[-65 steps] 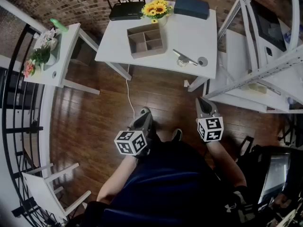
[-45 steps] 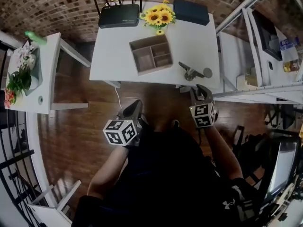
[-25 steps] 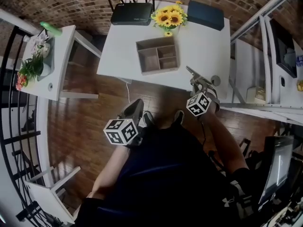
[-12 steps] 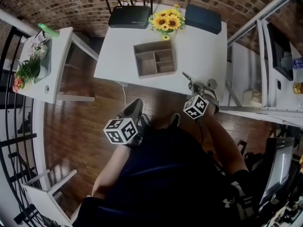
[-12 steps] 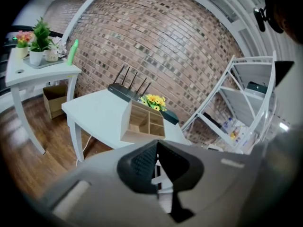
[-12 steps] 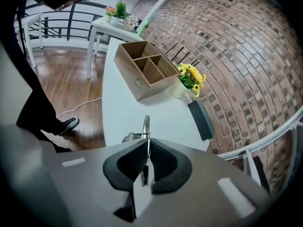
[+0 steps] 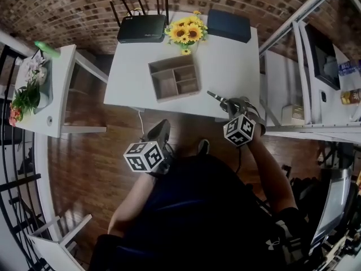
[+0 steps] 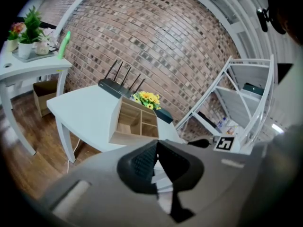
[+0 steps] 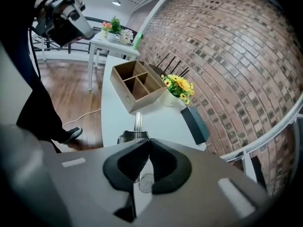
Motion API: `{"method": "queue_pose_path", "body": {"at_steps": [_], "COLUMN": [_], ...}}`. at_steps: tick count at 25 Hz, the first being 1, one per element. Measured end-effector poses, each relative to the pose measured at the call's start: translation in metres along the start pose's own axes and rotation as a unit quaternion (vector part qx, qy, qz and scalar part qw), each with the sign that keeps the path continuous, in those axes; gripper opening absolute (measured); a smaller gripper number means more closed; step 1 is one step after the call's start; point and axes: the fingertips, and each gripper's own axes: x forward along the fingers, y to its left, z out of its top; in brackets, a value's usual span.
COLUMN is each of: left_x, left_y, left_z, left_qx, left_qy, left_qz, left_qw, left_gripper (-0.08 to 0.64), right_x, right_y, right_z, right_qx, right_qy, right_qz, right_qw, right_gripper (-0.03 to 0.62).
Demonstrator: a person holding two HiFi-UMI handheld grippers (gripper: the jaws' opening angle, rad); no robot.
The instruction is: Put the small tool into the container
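The small tool, a grey metal piece with a thin rod, lies at the white table's front right edge. My right gripper is on it, its jaws closing tight on the tool's dark body. In the right gripper view the tool's rod sticks out past the right gripper toward the wooden container. This container, an open box with three compartments, stands mid-table and looks empty. My left gripper hangs shut over the floor, short of the table, with the container ahead of its tips.
A black router, a pot of sunflowers and a dark blue box line the table's back edge. A white side table with plants stands left. Metal shelving runs along the right. A round disc lies under the right jaws.
My right gripper came up from over the floor to the table's front right edge and its jaws closed on the tool. The left gripper stayed low at the left.
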Motion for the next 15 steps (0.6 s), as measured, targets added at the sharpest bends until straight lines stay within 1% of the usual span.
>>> {"method": "queue_pose_path", "body": {"at_steps": [5, 7, 10, 12, 15], "left_x": [0.007, 0.005, 0.0, -0.004, -0.011], "left_y": [-0.004, -0.003, 0.002, 0.005, 0.012], "left_z": [0.002, 0.004, 0.004, 0.005, 0.007], "left_qx": [0.003, 0.003, -0.001, -0.004, -0.012], "left_qy": [0.002, -0.001, -0.007, -0.012, -0.023], "left_qz": [-0.005, -0.004, 0.004, 0.011, 0.024], "left_qw": [1.0, 1.0, 1.0, 0.9998, 0.9994], "left_gripper": [0.003, 0.003, 0.003, 0.003, 0.003], "right_x": [-0.026, -0.034, -0.043, -0.045, -0.042], "right_y": [-0.048, -0.065, -0.082, -0.089, -0.091], "right_z": [0.023, 0.041, 0.074, 0.096, 0.13], "right_qx": [-0.01, -0.026, -0.062, -0.081, -0.093], "right_qy": [-0.047, -0.07, -0.099, -0.118, -0.144], "right_qz": [-0.031, -0.041, -0.052, -0.049, -0.03], "right_qw": [0.998, 0.996, 0.992, 0.989, 0.985], "right_gripper": [0.015, 0.015, 0.015, 0.015, 0.015]}}
